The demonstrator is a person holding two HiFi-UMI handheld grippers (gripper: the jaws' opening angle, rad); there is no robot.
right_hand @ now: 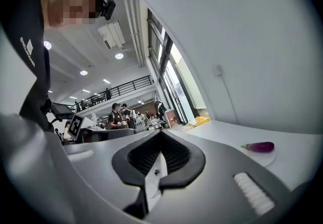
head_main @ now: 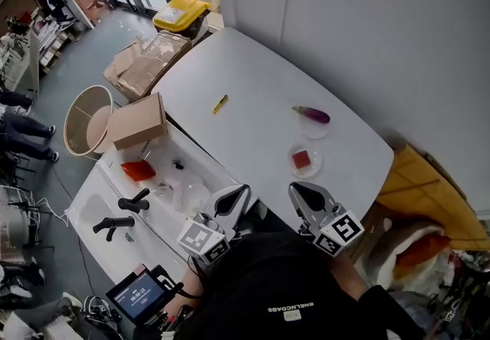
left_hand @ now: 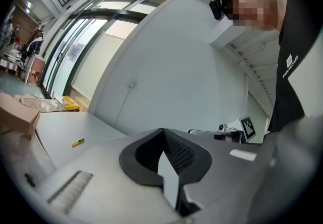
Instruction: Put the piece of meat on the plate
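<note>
One meat piece (head_main: 302, 159) lies just beyond the right tool (head_main: 298, 191) (jaws together).

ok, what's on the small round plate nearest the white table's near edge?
A flat red square piece of meat lies alone on that small clear round plate; the plate's middle beneath it is covered. The purple aubergine rests on the other plate.

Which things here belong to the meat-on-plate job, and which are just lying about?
Job: meat; plate under it.
Lying about: eggplant on a second plate; yellow pen; cardboard box.
</note>
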